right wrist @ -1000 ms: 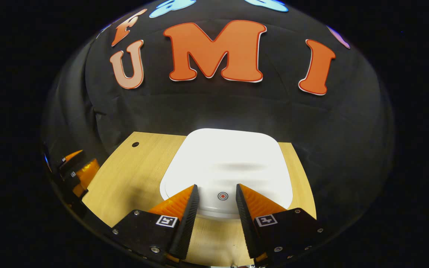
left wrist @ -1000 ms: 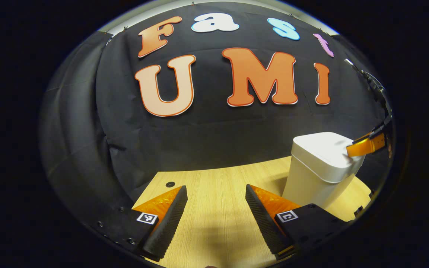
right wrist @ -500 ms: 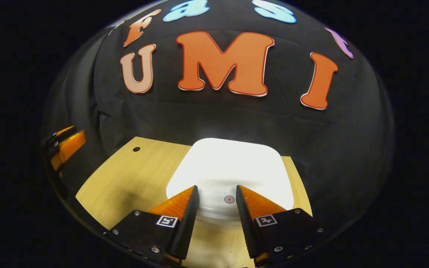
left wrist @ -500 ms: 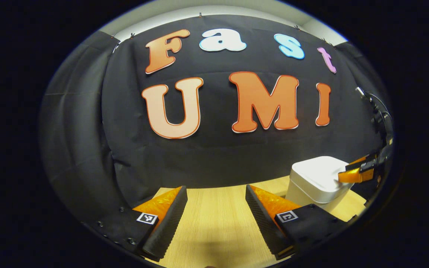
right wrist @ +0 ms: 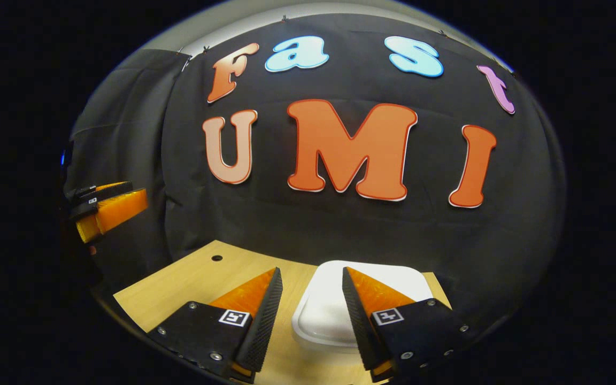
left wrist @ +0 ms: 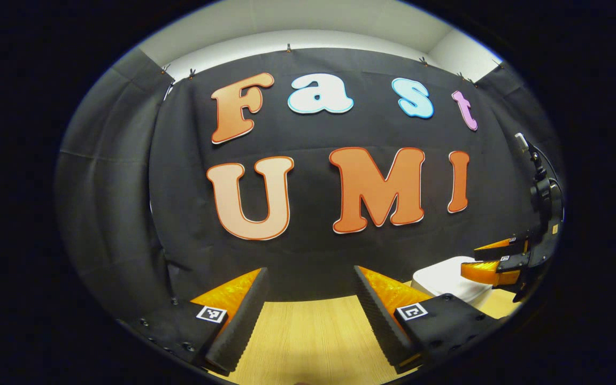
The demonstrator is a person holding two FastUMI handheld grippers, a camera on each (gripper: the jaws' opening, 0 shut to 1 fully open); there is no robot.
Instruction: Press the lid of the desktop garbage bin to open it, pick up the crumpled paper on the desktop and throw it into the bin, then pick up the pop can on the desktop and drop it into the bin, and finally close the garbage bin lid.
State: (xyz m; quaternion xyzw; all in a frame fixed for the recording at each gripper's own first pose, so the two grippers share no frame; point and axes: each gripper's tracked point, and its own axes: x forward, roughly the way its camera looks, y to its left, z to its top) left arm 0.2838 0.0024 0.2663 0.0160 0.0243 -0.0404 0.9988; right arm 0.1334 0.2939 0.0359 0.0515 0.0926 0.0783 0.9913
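Observation:
The white garbage bin stands on the wooden table with its lid shut, low in the right gripper view. My right gripper hovers above and just in front of the bin, open with nothing between its fingers. In the left gripper view the bin sits at the lower right, with the right gripper above its top. My left gripper is open and holds nothing, raised over the table. The right gripper view has the left gripper at the far left, up in the air.
The light wooden table runs back to the black cloth wall. A small round hole marks the table near its far left corner. The bin stands close to the table's far right edge.
Both grippers have risen and tilted up, so the bin and the table have dropped low in both views. The right gripper has come off the lid, which stays shut.

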